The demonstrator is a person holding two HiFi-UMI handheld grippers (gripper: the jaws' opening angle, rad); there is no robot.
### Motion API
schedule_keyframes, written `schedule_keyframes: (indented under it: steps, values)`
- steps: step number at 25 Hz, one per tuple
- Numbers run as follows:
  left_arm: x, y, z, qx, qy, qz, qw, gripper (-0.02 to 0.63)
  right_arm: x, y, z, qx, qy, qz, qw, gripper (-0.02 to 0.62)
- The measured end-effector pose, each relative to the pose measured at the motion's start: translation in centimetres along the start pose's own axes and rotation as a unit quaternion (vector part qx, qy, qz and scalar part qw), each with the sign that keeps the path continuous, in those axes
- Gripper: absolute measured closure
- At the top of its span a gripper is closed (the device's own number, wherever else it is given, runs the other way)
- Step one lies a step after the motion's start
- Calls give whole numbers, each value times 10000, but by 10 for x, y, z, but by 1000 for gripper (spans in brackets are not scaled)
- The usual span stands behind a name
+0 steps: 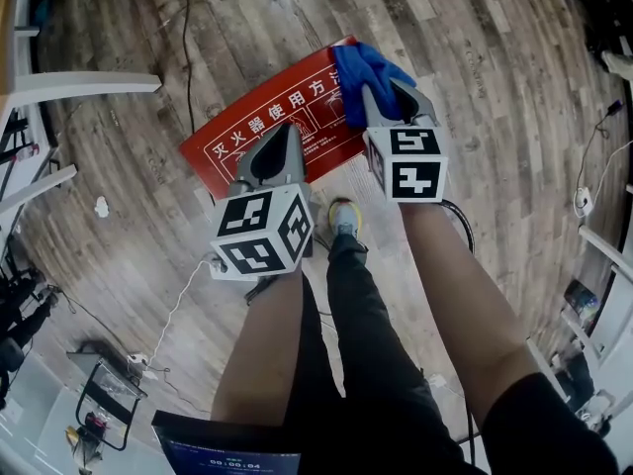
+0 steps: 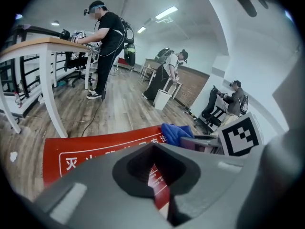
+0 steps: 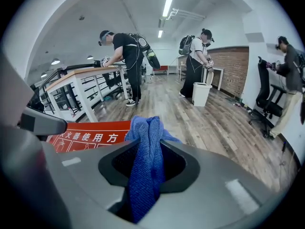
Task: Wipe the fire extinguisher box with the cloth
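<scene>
On the wooden floor (image 1: 475, 87) lies the red fire extinguisher box (image 1: 287, 117). The right gripper (image 1: 388, 95) clamps the blue cloth (image 1: 361, 72) at its far corner. The left gripper (image 1: 280, 142) is closed and empty over its near edge.

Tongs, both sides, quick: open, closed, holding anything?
Left tongs: closed, empty.
Right tongs: closed on the blue cloth.

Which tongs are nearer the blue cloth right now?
Right. The right tongs are shut on the cloth; the left tongs sit to its left, apart, over the red box.
</scene>
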State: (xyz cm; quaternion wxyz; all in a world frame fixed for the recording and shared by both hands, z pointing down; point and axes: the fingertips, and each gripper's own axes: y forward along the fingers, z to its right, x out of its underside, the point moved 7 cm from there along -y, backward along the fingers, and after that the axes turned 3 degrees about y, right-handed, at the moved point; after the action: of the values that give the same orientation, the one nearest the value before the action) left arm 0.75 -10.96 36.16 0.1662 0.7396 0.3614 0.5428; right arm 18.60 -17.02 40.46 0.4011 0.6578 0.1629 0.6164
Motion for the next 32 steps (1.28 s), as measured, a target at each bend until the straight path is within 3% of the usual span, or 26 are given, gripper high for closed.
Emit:
schedule_keyframes:
  steps: [12, 24, 32]
  values:
    - [9, -29, -34, -161, -124, 57, 9998, 606, 15, -11, -61, -279, -174, -46, 9995, 466]
    - [45, -99, -98, -484, -424, 198, 9977, 606, 55, -32, -195, -987, -495, -198, 9937, 466]
    - [76, -140, -123, -675, -594, 256, 9956, 606, 77, -44, -251, -1272, -732, -215, 9889, 466]
